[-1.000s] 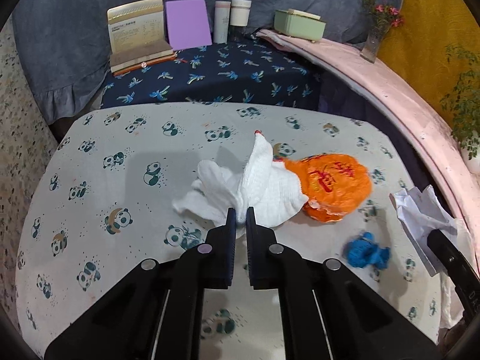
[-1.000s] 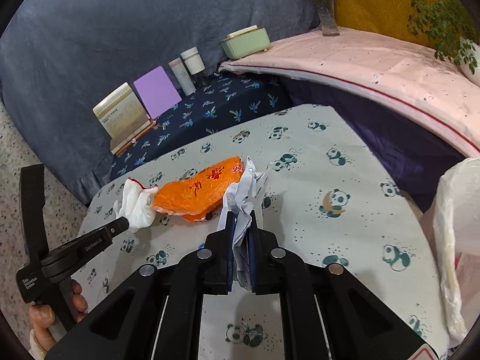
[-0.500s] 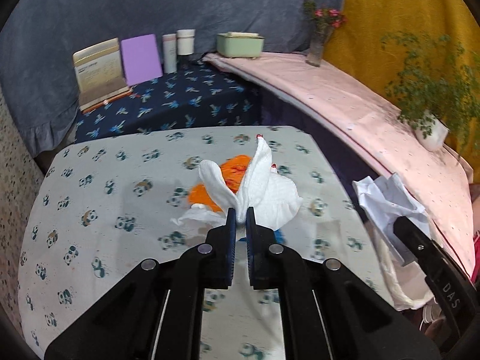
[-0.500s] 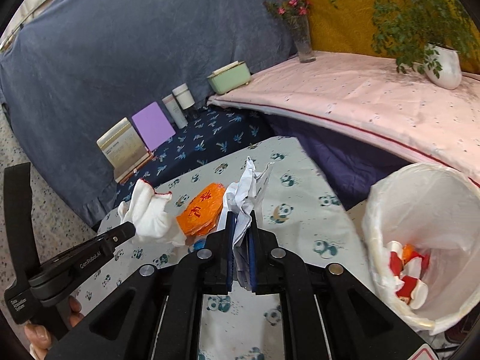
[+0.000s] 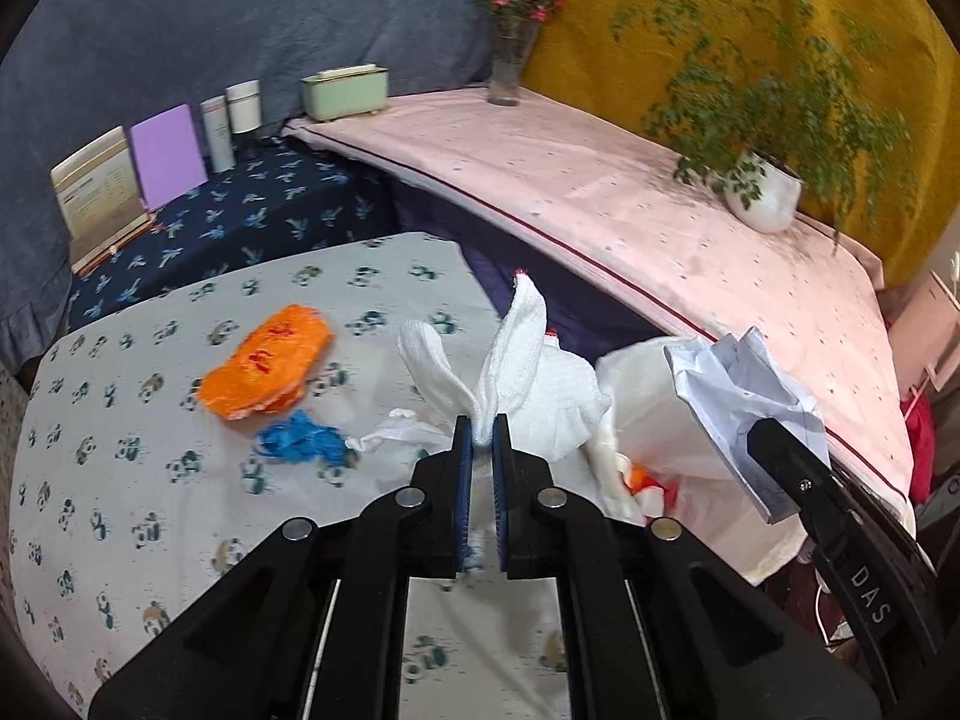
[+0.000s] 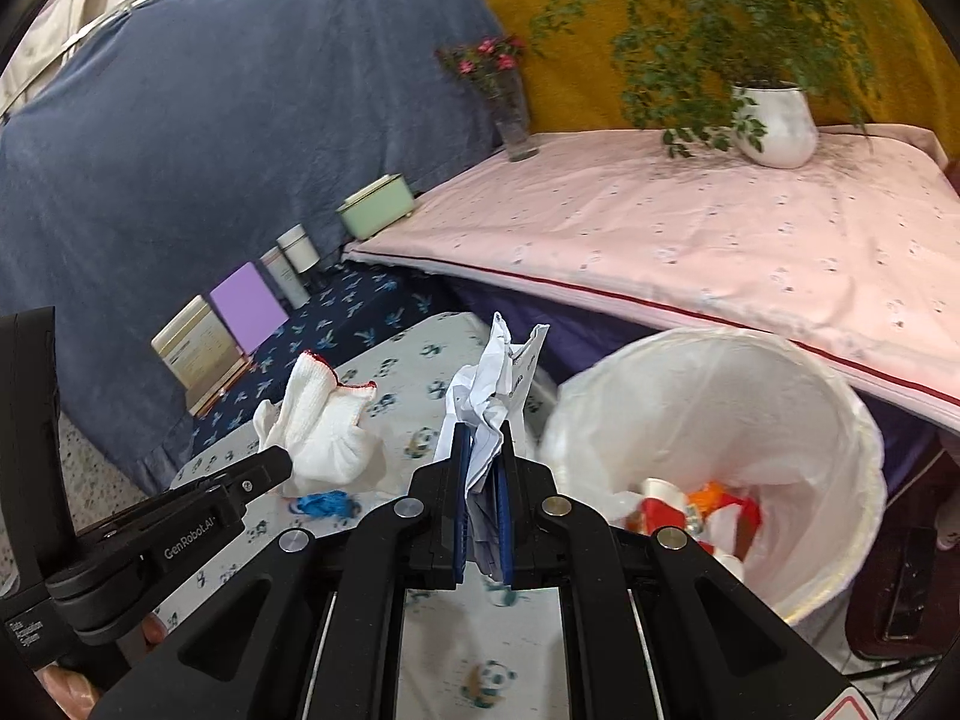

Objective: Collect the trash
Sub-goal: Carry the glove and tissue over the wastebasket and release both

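White knit glove [image 5: 528,372] with red-trimmed cuff is clamped between the left gripper [image 5: 478,438] fingers, held up off the panda-print tablecloth [image 5: 120,480], just beside the bin's near rim. Crumpled white paper [image 6: 492,396] is pinched in the right gripper [image 6: 483,450], jaws closed tight on it, paper sticking up above the fingertips, left of the bin mouth. Bin [image 6: 840,420] is lined with a white plastic bag and sits off the table's right edge; inside it red-and-white and orange scraps [image 6: 690,504]. Still lying on the cloth: 1 orange wrapper [image 5: 267,363] with red print and 1 small blue crumpled piece [image 5: 300,438], close together, wrapper farther from the camera. Behind the table, dark blue patterned cloth carries a cream booklet [image 5: 99,192], purple card [image 5: 165,156], 2 white cylinders [image 5: 231,120]. Green box [image 5: 345,93], glass vase with pink flowers [image 5: 510,54] and white potted plant [image 5: 762,192] sit on the pink-covered surface [image 5: 600,198].
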